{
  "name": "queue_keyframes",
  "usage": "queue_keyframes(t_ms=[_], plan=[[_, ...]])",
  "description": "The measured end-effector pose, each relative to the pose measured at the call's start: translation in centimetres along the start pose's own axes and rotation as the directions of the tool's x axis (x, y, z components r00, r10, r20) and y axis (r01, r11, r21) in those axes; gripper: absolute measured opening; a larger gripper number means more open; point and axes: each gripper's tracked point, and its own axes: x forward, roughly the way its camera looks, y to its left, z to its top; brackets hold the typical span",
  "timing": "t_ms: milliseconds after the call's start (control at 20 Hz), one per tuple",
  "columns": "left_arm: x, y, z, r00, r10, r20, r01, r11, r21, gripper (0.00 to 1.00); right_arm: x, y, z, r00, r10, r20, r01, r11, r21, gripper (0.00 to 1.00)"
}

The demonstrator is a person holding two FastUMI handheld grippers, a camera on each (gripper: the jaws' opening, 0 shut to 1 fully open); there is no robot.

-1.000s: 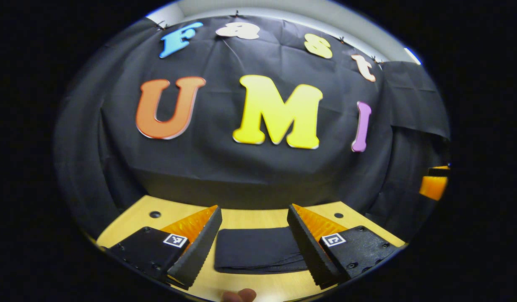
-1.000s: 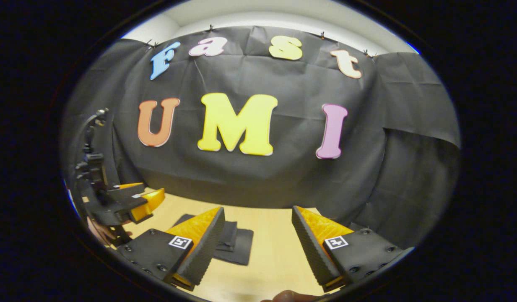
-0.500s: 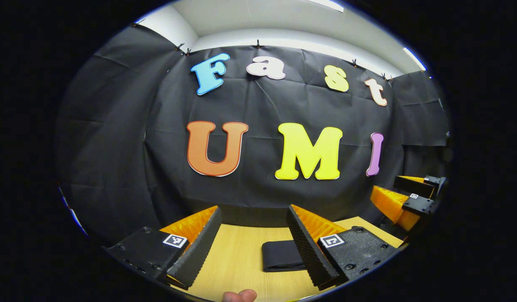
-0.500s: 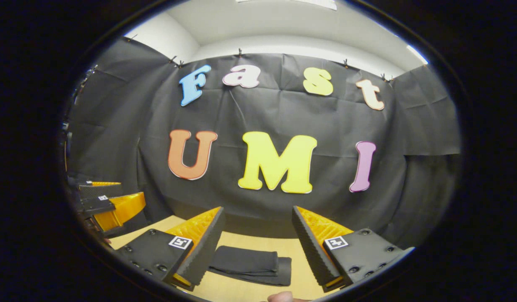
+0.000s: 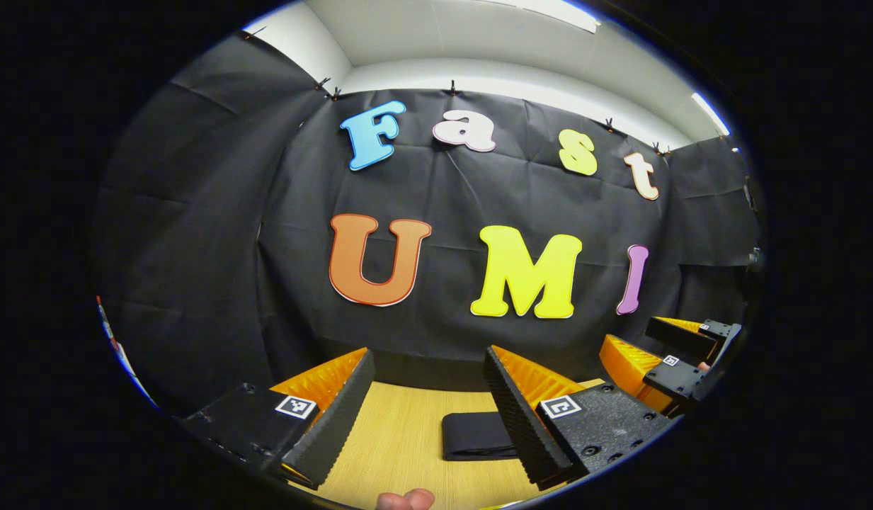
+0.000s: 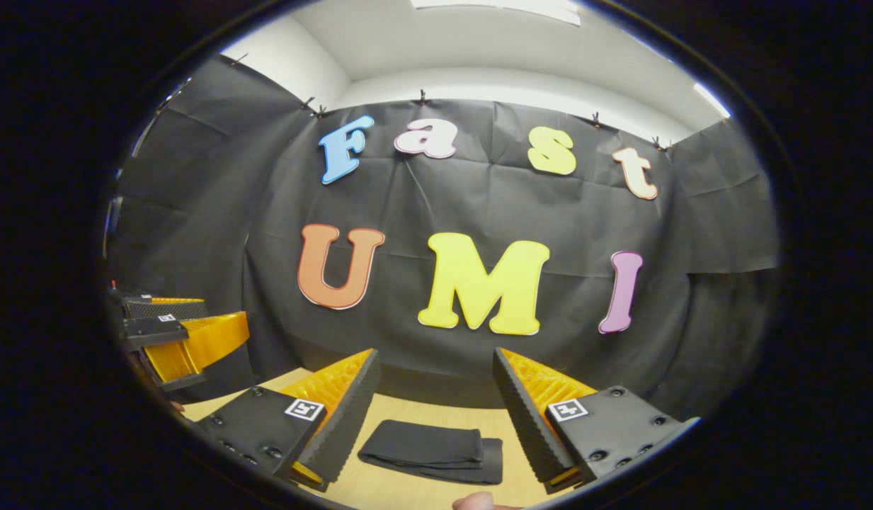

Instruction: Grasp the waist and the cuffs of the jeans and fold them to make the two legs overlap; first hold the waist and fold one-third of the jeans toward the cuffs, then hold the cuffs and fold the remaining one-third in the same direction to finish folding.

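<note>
The dark jeans [image 5: 475, 435] lie folded into a compact rectangle on the wooden table [image 5: 397, 439]; in the right gripper view the jeans [image 6: 429, 452] show stacked layers. My left gripper [image 5: 429, 418] hovers open above the table, the bundle partly behind its right finger. My right gripper [image 6: 436, 425] is open too, raised over the bundle with nothing between its fingers. Each gripper appears in the other's view: the right gripper [image 5: 666, 354] at the far right, the left gripper [image 6: 174, 336] at the far left.
Black cloth walls close in the booth behind the table and at both sides. A fingertip [image 5: 406, 499] of the holding hand shows at the bottom edge of the left gripper view, and another fingertip [image 6: 471, 501] in the right gripper view.
Both grippers have pulled back and tilted upward from the folded jeans, so the bundle looks smaller and lower. Both stayed open, and the jeans have not moved.
</note>
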Motion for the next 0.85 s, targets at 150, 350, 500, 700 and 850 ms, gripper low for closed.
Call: queue_keyframes(t_ms=[150, 350, 500, 700, 850], plan=[[0.0, -0.3, -0.3, 1.0, -0.006, -0.005, 0.006, 1.0, 0.002, 0.99, 0.0, 0.0, -0.1, 1.0, -0.004, 0.0, 0.004, 1.0, 0.006, 0.99], [-0.1, -0.7, -0.6, 1.0, -0.019, -0.013, 0.019, 1.0, 0.005, 0.99, -0.2, -0.2, 0.0, 1.0, -0.012, 0.01, 0.012, 1.0, 0.021, 0.98], [-0.5, -1.0, -0.7, 1.0, -0.023, -0.016, 0.023, 1.0, -0.002, 0.99, -0.3, -0.3, 0.1, 1.0, -0.014, 0.02, 0.014, 1.0, 0.02, 0.99], [-0.6, -1.2, -0.8, 0.999, -0.024, -0.02, 0.024, 1.0, 0.003, 0.99, -0.2, -0.3, 0.0, 1.0, -0.008, 0.023, 0.008, 1.0, 0.017, 0.98], [-0.6, -1.3, -1.0, 0.999, -0.027, -0.03, 0.027, 1.0, 0.005, 0.99, -0.3, -0.2, -0.1, 1.0, -0.011, 0.012, 0.011, 1.0, 0.026, 0.99]])
